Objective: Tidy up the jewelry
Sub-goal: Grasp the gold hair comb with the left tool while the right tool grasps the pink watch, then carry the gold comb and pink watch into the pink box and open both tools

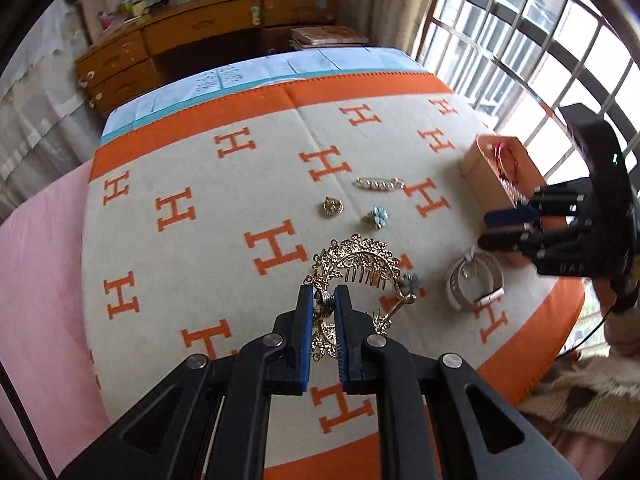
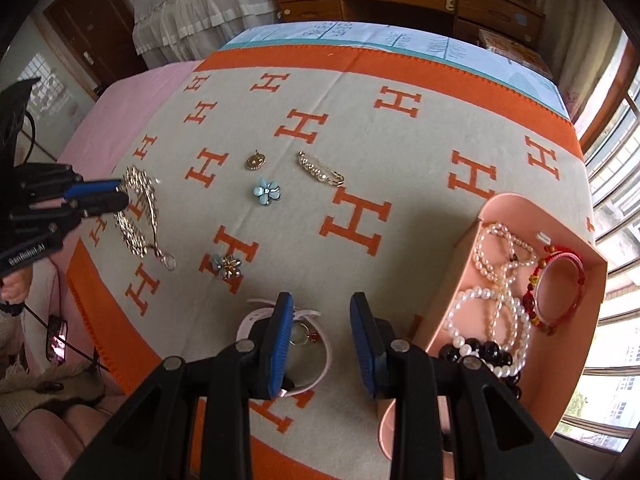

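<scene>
My left gripper (image 1: 324, 292) is shut on an ornate gold hair comb (image 1: 360, 258), pinching one end near its small spring. In the right wrist view the comb (image 2: 138, 220) hangs from the left gripper (image 2: 123, 193) at the far left, its hook end close to the blanket. My right gripper (image 2: 320, 304) stands open over the blanket, with nothing between its pads. A white watch band (image 2: 320, 360) with a small ring inside lies under its left finger. The pink box (image 2: 592, 276) to its right holds pearl strands, a red bracelet and black beads.
Loose on the orange-and-cream H-pattern blanket (image 2: 400, 152) lie a pearl pin (image 2: 320, 170), a gold round pendant (image 2: 255, 160) and two blue flower pieces (image 2: 267, 192) (image 2: 227, 266). A wooden desk stands beyond the bed and a barred window is at the right.
</scene>
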